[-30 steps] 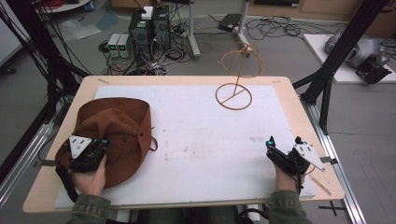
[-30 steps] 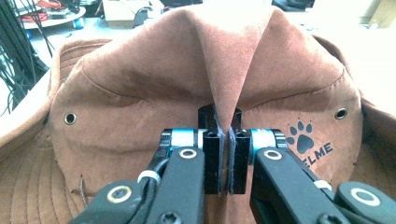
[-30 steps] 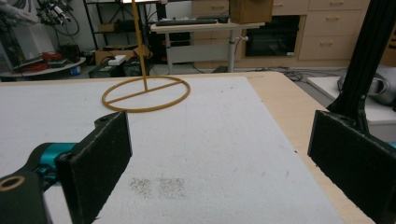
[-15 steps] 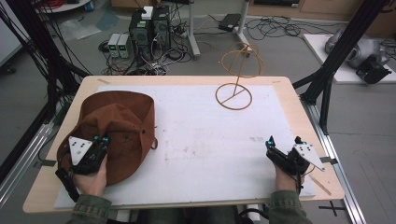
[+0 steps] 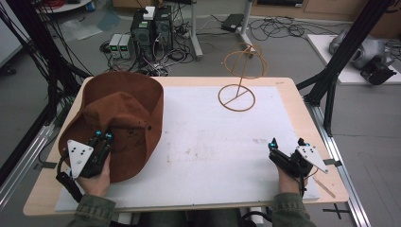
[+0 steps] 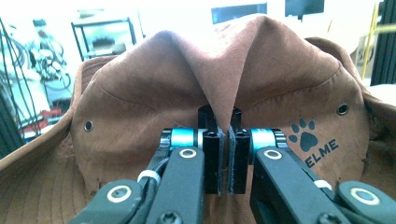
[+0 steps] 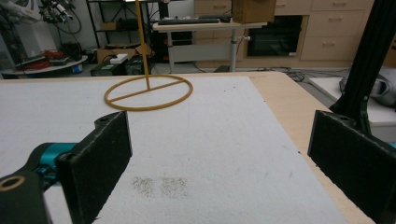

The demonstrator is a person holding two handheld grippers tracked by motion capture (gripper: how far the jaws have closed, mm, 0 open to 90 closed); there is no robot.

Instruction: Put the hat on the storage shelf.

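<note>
Reading "ELME" beneath a paw print, the brown hat (image 6: 140,107) is pinched by the left gripper (image 6: 223,140) at near left; right gripper (image 7: 219,154) jaws spread apart, near right.

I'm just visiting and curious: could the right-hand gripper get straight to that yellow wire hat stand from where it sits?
Probably yes. The right gripper is open with nothing in it, and bare white mat lies between it and the yellow wire hat stand. The brown fabric hat sits off on the left side.

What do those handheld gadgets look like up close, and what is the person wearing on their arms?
Each gripper, left and right, is black with teal-blue joints, silver screws and flat rectangular black fingers. A grey three-cornered plate tops each, and a black cable trails off. The sleeves are olive green.
</note>
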